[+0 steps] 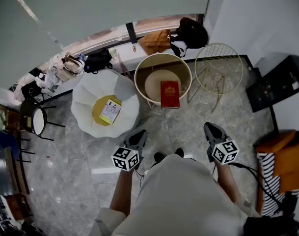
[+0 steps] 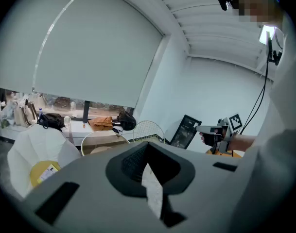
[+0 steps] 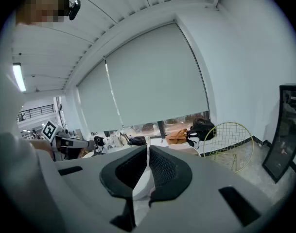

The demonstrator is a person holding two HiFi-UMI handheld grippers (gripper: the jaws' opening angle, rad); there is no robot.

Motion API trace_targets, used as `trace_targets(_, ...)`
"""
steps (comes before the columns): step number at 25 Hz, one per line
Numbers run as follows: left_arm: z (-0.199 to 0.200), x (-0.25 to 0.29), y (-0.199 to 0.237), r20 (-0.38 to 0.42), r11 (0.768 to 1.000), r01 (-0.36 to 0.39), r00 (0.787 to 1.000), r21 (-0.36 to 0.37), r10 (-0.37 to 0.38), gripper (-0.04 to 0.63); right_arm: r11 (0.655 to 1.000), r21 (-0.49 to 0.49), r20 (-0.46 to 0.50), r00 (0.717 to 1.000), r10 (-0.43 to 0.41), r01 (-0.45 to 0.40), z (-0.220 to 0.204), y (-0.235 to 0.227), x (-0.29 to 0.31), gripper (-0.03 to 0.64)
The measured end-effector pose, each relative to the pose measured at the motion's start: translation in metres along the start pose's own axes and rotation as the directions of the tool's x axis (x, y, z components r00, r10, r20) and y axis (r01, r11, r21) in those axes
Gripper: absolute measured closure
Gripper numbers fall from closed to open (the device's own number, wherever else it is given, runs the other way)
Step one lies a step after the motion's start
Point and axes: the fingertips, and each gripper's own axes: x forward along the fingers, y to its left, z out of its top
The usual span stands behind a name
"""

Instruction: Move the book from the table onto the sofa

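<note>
Red book on the round desk looks stiff, light-ish, probably a slick cover, so I'd pinch its near edge. Fingers closed and empty on the left gripper and right gripper.

Head view steeply down from overhead; left and right gripper views low, near-level, all sharing the black bag

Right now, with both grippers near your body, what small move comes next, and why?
Probably open the right gripper and reach forward toward the red book. It and the left gripper are shut and empty, well short of the round table where the book lies flat, untouched. The white sofa stands to the table's left.
</note>
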Motion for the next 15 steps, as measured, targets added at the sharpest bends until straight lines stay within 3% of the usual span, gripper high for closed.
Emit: trace_targets(15, -0.013, -0.013, 0.014, -0.012, 1.000, 0.017, 1.000, -0.020, -0.017, 0.594, 0.999, 0.029, -0.006, 1.000, -0.016, 0.016, -0.015, 0.015, 0.004, 0.574)
